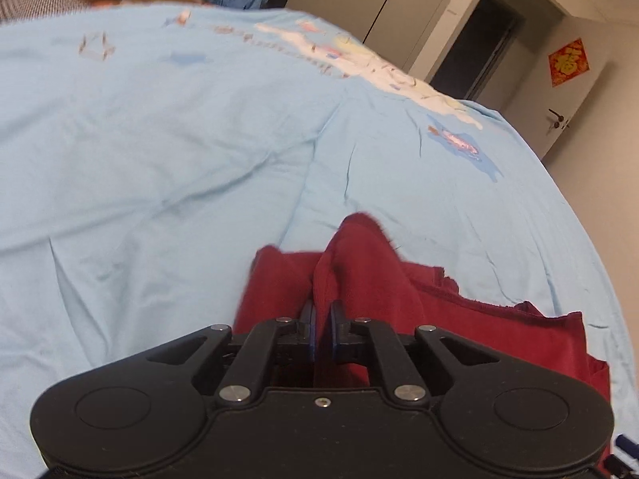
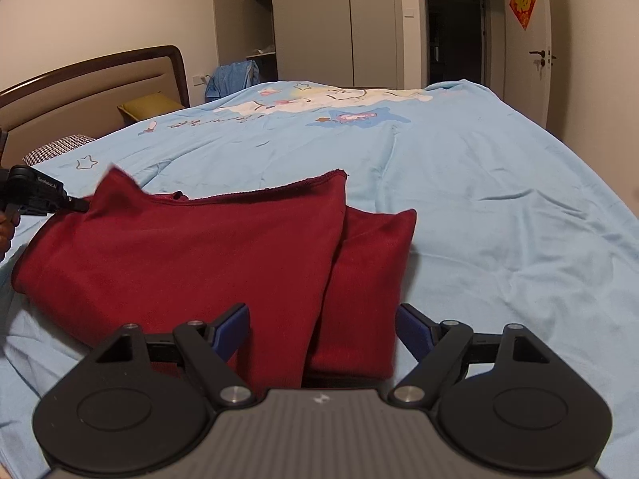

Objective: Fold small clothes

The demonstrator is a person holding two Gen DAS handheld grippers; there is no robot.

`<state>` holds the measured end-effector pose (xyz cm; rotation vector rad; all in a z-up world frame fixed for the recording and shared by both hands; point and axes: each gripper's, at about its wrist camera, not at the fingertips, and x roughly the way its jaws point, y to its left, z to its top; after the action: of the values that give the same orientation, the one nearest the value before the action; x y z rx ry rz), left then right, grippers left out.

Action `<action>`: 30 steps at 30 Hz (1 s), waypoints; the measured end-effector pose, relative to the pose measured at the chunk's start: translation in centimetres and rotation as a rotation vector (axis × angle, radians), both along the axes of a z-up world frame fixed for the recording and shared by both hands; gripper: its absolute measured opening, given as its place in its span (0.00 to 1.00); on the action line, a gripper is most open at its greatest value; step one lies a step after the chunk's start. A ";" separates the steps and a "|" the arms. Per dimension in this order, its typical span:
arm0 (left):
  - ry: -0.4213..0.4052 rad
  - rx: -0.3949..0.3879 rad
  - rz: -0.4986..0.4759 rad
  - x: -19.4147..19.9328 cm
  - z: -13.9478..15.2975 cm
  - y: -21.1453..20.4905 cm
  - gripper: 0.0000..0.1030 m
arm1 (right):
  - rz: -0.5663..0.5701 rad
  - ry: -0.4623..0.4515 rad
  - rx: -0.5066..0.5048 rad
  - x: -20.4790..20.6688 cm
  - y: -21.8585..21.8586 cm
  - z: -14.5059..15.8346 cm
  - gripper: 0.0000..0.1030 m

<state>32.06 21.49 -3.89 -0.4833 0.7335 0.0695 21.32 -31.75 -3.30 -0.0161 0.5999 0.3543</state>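
While the right gripper stands wide apart astride the red garment's near fold, the cloth stretches leftward across the blue bed, its long axis sideways; the left gripper, angled downward, is clamped on its far corner.

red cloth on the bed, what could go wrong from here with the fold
1. The left gripper pinches only a small bunched ridge of the red cloth, so a pull may slip it free or drag the fold askew.
2. The right gripper is open with the cloth's near edge between its pads; closing now may catch both overlapped layers, which already sit unevenly.
3. The blue bedsheet is wrinkled and loose, so a low grab might catch it too.
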 end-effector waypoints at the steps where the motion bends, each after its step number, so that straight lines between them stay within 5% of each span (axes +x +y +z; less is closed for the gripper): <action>1: 0.007 -0.014 0.000 -0.2 -0.2 0.2 0.15 | -0.006 0.006 0.006 0.0 -0.2 -0.1 0.82; 3: -0.010 -0.030 -0.004 -1.3 -0.2 0.5 0.37 | -0.011 0.007 0.017 0.1 -0.2 -0.2 0.82; 6: -0.048 -0.020 -0.018 -3.1 0.5 0.3 0.55 | -0.006 -0.004 0.023 0.1 0.0 -0.1 0.82; 13: -0.060 0.045 -0.066 -8.4 1.5 -0.9 0.64 | 0.007 -0.009 0.042 0.4 0.6 0.0 0.75; 17: -0.043 0.045 -0.083 -11.4 1.0 -1.7 0.64 | -0.014 0.018 0.080 1.0 0.6 -0.4 0.62; 20: -0.024 0.032 -0.107 -12.4 0.6 -2.4 0.55 | -0.041 0.038 0.105 1.7 0.5 -0.7 0.52; 24: 0.001 0.038 -0.125 -12.4 0.0 -3.5 0.25 | -0.072 0.072 0.134 3.1 0.4 -1.1 0.39; 26: 0.023 0.049 -0.122 -11.9 -0.1 -3.9 0.12 | -0.090 0.079 0.133 3.6 0.4 -1.3 0.10; 30: 0.004 0.077 -0.128 -11.6 0.6 -4.7 0.06 | -0.077 0.062 0.135 3.1 0.4 -1.0 0.04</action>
<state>20.48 16.79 -3.24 -0.3618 0.7615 -0.0213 24.47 -31.36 -4.31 0.1477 0.6346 0.3212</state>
